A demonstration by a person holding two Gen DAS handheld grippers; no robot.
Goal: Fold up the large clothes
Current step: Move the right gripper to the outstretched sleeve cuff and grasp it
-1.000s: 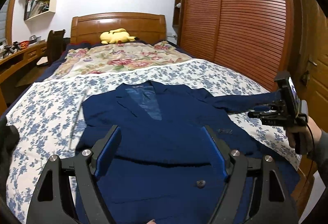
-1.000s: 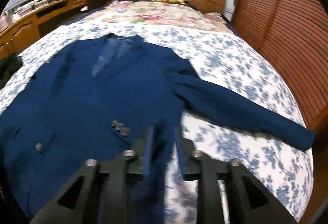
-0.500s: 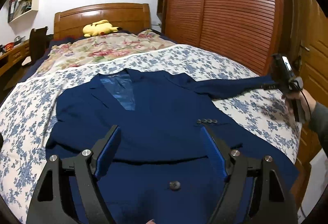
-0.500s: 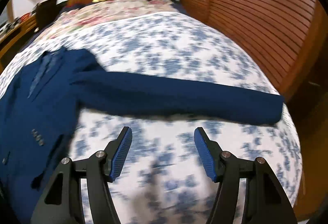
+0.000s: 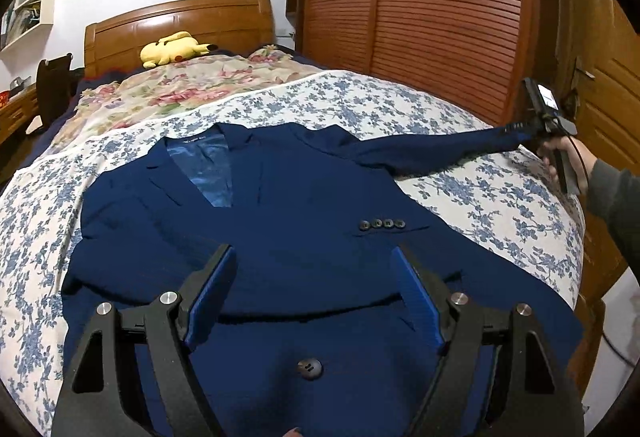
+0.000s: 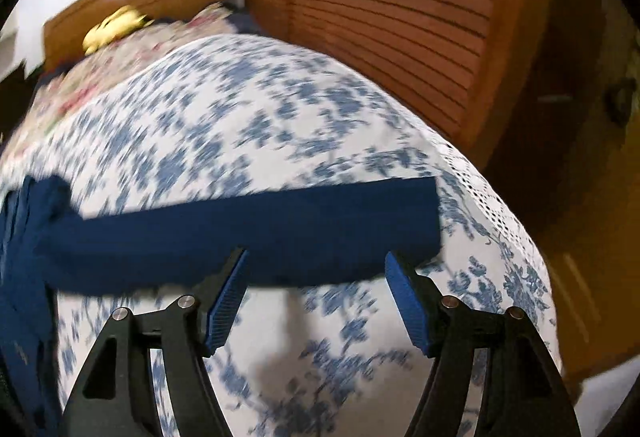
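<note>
The right gripper (image 6: 316, 269) has swung from the jacket (image 5: 280, 237) front out to its outstretched sleeve (image 6: 256, 229) on the bed (image 6: 240, 125), jaws opening, empty, ready to fold it in, while the left gripper (image 5: 312, 277) hovers open, empty.

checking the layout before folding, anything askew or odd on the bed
One thing: the navy blazer lies flat, but its sleeve sticks straight out sideways to the bed edge, near the opening right gripper. Nothing looks damaged or spilled.
</note>
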